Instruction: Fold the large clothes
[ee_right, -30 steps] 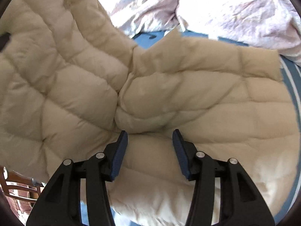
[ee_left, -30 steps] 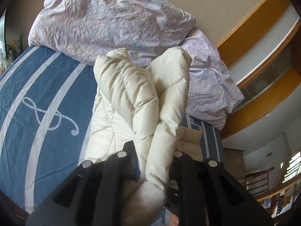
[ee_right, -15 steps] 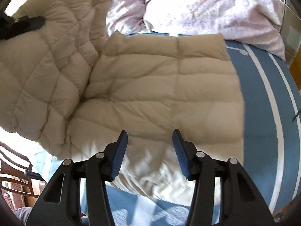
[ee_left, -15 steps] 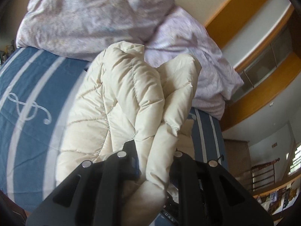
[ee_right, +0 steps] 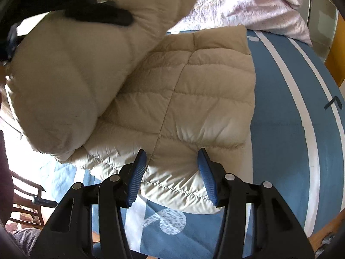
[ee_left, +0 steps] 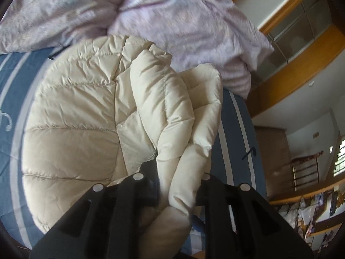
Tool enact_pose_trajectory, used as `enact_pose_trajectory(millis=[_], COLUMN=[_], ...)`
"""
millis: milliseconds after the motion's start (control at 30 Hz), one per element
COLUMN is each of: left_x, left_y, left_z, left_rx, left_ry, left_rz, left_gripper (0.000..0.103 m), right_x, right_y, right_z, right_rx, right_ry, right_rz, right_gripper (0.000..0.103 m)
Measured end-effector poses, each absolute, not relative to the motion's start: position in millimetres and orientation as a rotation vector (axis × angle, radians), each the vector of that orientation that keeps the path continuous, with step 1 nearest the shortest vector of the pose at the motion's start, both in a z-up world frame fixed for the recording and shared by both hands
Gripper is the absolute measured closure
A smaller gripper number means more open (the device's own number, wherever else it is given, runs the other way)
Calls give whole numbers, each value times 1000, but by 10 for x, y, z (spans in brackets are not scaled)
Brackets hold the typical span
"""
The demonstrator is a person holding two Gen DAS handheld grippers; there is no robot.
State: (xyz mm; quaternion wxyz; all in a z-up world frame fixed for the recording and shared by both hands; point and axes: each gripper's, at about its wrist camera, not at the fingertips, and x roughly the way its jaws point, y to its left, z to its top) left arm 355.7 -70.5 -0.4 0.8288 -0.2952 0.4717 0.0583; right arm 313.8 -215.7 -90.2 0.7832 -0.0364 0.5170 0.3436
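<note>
While left tongs (ee_left: 179,185) stay clamped, jacket (ee_right: 194,99) lies flatter.

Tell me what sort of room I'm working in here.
Most likely a bedroom in a home: the cream puffer jacket lies on a bed with a blue striped cover, a crumpled lilac duvet is heaped behind it, and a wooden chair stands beside it.

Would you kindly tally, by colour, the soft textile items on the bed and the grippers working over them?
Cream puffer jacket: 1
Lilac duvet: 1
Blue striped bedcover: 1
Black hand-held grippers: 2, left hand-held gripper, right hand-held gripper
Total: 5
</note>
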Motion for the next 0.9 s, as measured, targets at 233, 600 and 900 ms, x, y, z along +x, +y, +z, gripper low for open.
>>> enact_pose_trajectory(millis=[233, 600, 900], left_x=[3537, 3244, 3026], left_y=[-765, -291, 21], left_z=[141, 345, -22], left_rx=[-676, -568, -473], left_ry=[997, 947, 981], left_rz=[28, 158, 317], left_gripper=[49, 42, 44], right_x=[3140, 3153, 3142], right_y=[-2223, -2240, -2272], right_z=[-947, -977, -991], right_rx=[-59, -54, -51], right_ry=[1123, 1130, 1127], right_rz=[747, 750, 746], right_gripper=[51, 51, 51])
